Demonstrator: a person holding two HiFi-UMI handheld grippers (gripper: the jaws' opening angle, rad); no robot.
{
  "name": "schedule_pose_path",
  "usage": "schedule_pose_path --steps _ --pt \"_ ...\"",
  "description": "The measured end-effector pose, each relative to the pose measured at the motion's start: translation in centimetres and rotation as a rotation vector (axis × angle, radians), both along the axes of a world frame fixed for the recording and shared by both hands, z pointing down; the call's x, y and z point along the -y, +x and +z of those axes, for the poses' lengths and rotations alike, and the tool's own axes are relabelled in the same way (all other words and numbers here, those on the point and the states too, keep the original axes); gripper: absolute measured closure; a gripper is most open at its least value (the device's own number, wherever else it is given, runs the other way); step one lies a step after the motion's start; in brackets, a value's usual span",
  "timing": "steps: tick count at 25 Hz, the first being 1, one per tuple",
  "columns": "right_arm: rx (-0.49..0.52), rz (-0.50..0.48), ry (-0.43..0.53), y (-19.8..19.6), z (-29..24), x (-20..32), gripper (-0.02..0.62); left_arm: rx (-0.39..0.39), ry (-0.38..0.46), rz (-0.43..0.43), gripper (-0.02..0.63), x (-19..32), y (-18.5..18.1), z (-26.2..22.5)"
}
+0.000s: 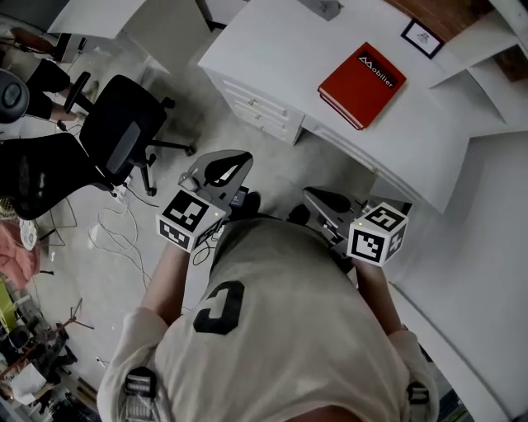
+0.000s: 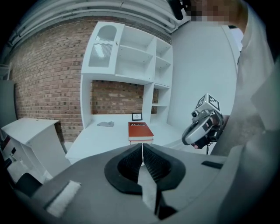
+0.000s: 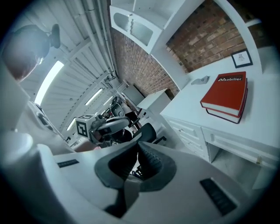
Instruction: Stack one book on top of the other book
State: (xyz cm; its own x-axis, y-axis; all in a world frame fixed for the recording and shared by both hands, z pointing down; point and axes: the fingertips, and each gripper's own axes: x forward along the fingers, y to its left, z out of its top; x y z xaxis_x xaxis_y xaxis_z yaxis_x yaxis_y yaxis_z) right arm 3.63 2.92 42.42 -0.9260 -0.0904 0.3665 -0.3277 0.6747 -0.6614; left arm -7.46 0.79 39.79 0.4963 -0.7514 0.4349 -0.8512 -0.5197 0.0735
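Two red books (image 1: 363, 84) lie stacked one on the other on the white desk (image 1: 272, 41); the stack also shows in the left gripper view (image 2: 140, 130) and the right gripper view (image 3: 227, 94). I hold both grippers close to my body, well short of the desk. My left gripper (image 1: 242, 159) is shut with nothing in it, its pads meeting in a thin line (image 2: 142, 148). My right gripper (image 1: 310, 194) also stands shut and empty, its pads touching (image 3: 137, 145). Each gripper appears in the other's view: the right gripper (image 2: 203, 127), the left gripper (image 3: 103, 127).
A black office chair (image 1: 124, 136) stands on the floor to the left, with cables (image 1: 115, 235) beside it. The desk has drawers (image 1: 260, 107), a small framed picture (image 1: 421, 37) and a grey item (image 1: 322, 7). White shelves (image 2: 131, 57) rise behind it against a brick wall.
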Motion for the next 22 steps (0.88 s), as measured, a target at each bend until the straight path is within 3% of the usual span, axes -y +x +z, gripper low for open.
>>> schedule_pose_path --steps 9,22 --pt "-0.088 -0.035 0.016 -7.3 0.5 -1.5 0.589 -0.054 0.012 -0.019 0.598 -0.9 -7.6 0.6" --pt "-0.117 -0.031 0.039 -14.2 0.6 -5.1 0.589 -0.099 0.01 0.007 0.598 -3.7 -14.6 2.1"
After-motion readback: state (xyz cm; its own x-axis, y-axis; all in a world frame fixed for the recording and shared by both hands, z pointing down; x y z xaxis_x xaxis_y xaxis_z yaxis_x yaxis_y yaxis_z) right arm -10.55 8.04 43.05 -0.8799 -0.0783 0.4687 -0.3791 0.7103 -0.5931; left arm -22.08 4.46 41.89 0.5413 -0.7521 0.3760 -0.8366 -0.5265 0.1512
